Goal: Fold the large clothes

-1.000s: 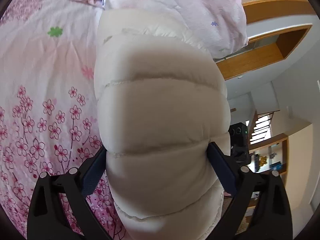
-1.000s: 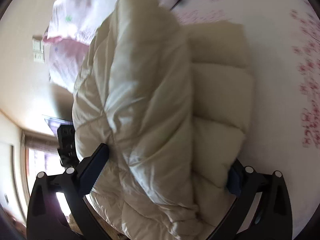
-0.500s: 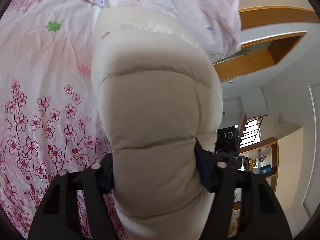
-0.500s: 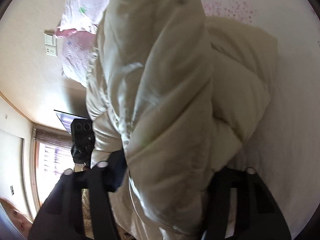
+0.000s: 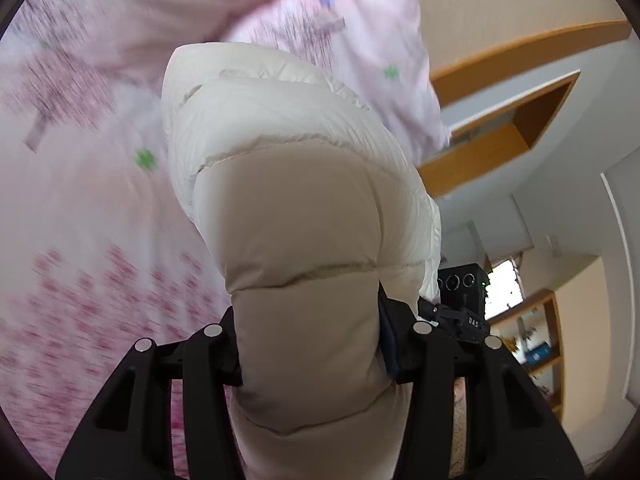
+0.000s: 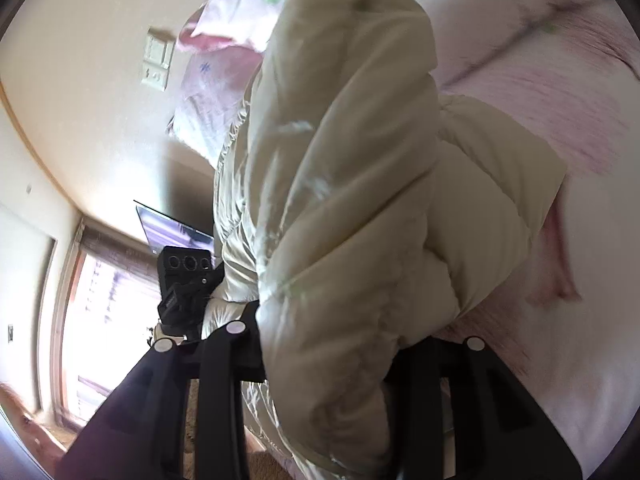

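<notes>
A cream quilted puffer jacket [image 5: 288, 184] fills the middle of both views, raised off a bed with a pink flowered sheet [image 5: 80, 208]. My left gripper [image 5: 308, 344] is shut on a padded edge of the jacket, the fabric bulging between its jaws. My right gripper [image 6: 324, 344] is shut on another thick fold of the same jacket [image 6: 340, 184]. The right gripper's body shows in the left wrist view [image 5: 460, 292], just behind the jacket; the left gripper's body shows in the right wrist view [image 6: 182, 276]. The two grippers are close together.
A pink flowered pillow [image 5: 352, 40] lies at the head of the bed. A wooden door frame [image 5: 500, 128] and shelves [image 5: 532, 344] stand to the right. In the right wrist view there are a wall socket [image 6: 156, 64], a screen [image 6: 172, 232] and a bright window [image 6: 96, 312].
Both grippers have closed from wide open onto the jacket. They have lifted it and swung it toward the pillows. The background is now blurred from motion.
</notes>
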`<state>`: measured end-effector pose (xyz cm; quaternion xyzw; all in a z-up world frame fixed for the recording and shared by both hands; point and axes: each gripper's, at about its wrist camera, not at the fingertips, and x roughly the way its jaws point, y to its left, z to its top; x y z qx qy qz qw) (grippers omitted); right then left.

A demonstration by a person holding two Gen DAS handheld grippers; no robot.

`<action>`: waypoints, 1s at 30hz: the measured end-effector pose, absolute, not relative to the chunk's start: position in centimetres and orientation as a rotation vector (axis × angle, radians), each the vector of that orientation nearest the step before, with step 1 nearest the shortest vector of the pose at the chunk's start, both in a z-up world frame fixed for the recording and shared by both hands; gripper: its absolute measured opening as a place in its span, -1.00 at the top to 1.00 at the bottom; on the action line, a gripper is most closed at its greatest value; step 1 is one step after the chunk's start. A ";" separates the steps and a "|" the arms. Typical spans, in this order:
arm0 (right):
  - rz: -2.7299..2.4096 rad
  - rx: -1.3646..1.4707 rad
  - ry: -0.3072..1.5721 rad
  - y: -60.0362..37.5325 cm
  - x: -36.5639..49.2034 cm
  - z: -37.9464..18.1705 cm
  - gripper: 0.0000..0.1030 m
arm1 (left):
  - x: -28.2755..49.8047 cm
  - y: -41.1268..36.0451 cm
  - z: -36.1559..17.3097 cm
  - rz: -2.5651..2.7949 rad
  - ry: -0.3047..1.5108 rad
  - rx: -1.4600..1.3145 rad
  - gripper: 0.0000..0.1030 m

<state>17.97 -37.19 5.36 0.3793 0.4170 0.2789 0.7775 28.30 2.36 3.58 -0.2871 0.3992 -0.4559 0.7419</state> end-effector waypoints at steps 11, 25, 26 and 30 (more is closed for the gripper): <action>0.581 0.774 1.033 -28.8 25.6 1.9 0.26 | 31.4 9.8 2.4 -0.756 0.876 -0.596 0.04; 0.223 0.585 0.962 -28.6 22.7 5.3 -0.51 | 29.0 12.9 3.9 -0.483 0.782 -0.452 -0.73; 0.185 0.537 0.919 -28.5 21.7 6.2 -0.51 | 28.1 12.9 4.6 -0.463 0.751 -0.421 -0.78; 0.175 0.324 0.704 -25.6 16.8 10.1 -0.47 | 23.6 10.4 7.0 -0.390 0.634 -0.243 -0.97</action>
